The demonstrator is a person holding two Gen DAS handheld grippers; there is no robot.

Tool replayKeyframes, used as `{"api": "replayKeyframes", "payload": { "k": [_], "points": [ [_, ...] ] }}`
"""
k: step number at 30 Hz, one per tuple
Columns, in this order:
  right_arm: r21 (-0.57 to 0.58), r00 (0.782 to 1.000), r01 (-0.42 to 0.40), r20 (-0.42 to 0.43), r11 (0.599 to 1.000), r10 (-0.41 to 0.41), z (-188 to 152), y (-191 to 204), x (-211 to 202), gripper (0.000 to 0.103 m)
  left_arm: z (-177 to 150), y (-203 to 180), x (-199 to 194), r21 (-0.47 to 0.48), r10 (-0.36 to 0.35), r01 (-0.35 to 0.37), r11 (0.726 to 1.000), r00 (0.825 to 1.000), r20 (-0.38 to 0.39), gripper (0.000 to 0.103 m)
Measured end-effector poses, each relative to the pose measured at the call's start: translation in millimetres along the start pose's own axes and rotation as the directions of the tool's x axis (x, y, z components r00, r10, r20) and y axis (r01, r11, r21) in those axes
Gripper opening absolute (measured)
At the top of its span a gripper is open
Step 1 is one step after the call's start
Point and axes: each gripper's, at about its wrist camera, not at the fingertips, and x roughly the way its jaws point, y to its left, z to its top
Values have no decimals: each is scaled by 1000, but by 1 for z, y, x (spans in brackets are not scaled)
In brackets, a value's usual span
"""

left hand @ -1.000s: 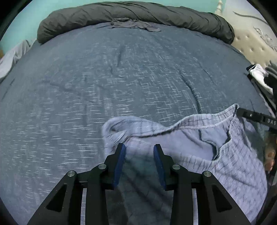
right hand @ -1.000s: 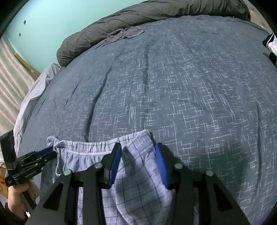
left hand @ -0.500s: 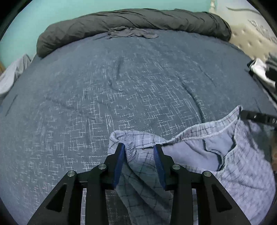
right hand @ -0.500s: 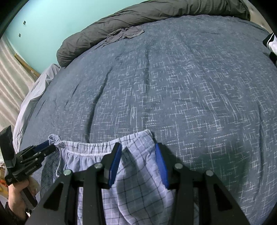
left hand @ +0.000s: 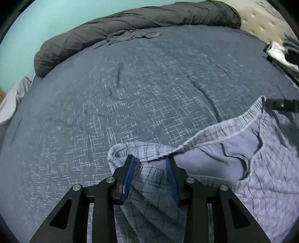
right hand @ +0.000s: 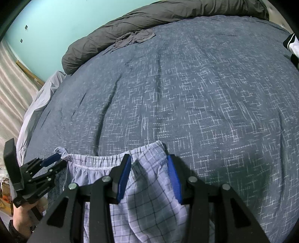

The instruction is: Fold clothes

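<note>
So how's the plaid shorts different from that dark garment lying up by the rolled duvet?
The plaid shorts are pale blue and checked, bunched, with fabric between each gripper's fingers at the near edge. The dark garment is plain grey, untouched, spread out far across the bed against the rolled duvet. Both rest on the bedspread.

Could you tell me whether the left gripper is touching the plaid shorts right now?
Touching. The right wrist view shows the left gripper pinching the waistband corner of the plaid shorts, the fabric bunched at its tips.

Both wrist views face low across bed (left hand: 149,84).
</note>
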Motion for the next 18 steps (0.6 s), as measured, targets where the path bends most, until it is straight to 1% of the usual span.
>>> {"api": "replayKeyframes", "payload": {
  "k": [1,2,3,4,5,9,11,13,15,18],
  "points": [
    [0,1000,-1,-1,1000,1,0,0,0,41,1,2,1,-9,-4,4,1000,1000,0,37],
    [-1,1000,-1,-1,1000,1,-1,1,0,41,2,4,3,-17,-7,7,1000,1000,0,34],
    [0,1000,-1,-2,1000,1,-1,1,1,41,3,4,1,-18,-4,4,1000,1000,5,24],
    [1,1000,-1,-3,1000,1,-1,2,1,41,4,4,0,-19,-1,1,1000,1000,11,17],
    [2,1000,-2,-3,1000,2,-1,2,1,41,7,5,-3,-23,0,0,1000,1000,27,6],
    [3,1000,-4,-3,1000,4,0,1,0,41,17,15,-22,-105,-31,42,994,993,110,5],
    [2,1000,-5,-3,1000,5,-1,2,0,41,23,19,-26,-129,-21,40,991,990,142,4],
    [3,1000,-5,-4,1000,5,-2,2,0,41,25,24,-20,-154,-22,46,987,988,152,4],
    [3,1000,-5,-3,1000,5,-2,2,-1,41,34,31,-12,-190,-40,72,979,985,168,4],
    [4,1000,-5,-4,1000,5,-3,2,-2,41,32,36,-12,-213,-26,62,975,986,168,4]
  ]
}}
